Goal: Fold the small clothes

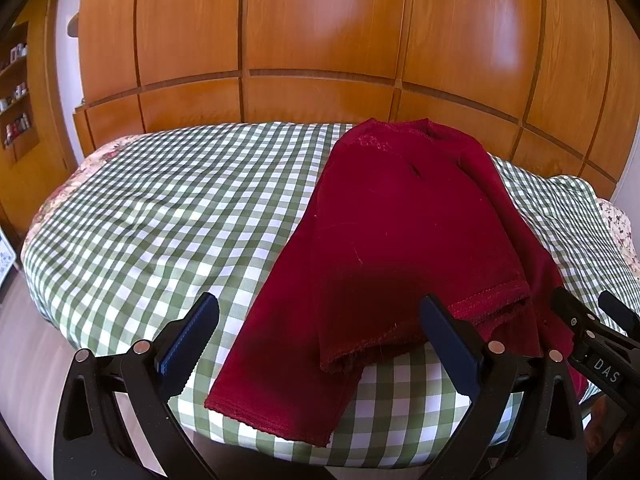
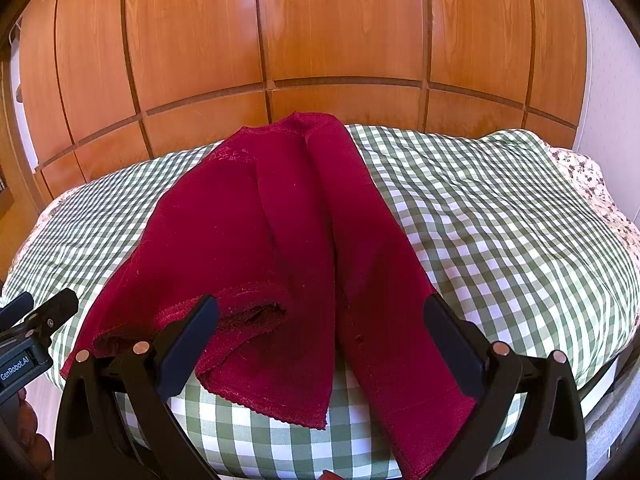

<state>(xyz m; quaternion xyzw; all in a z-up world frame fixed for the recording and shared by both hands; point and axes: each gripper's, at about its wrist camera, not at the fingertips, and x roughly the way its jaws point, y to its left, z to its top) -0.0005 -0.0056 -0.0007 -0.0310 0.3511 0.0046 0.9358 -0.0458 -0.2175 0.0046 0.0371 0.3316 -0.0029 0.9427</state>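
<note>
A dark red garment (image 1: pixel 400 232) lies lengthwise on the green-and-white checked cloth (image 1: pixel 160 220), neckline at the far end, with a sleeve folded over its body and the hem at the near edge. It also shows in the right wrist view (image 2: pixel 280 240). My left gripper (image 1: pixel 320 344) is open and empty, just above the garment's near hem. My right gripper (image 2: pixel 320 344) is open and empty, over the near hem and right side. The right gripper's tip shows at the right edge of the left wrist view (image 1: pixel 592 320).
The checked cloth (image 2: pixel 500 240) covers a rounded table with a floral cloth (image 2: pixel 580 172) beneath. A wooden panelled wardrobe (image 1: pixel 320 40) stands right behind it. A shelf with small bottles (image 1: pixel 16 92) is at far left. The left gripper's body (image 2: pixel 32 320) is at left.
</note>
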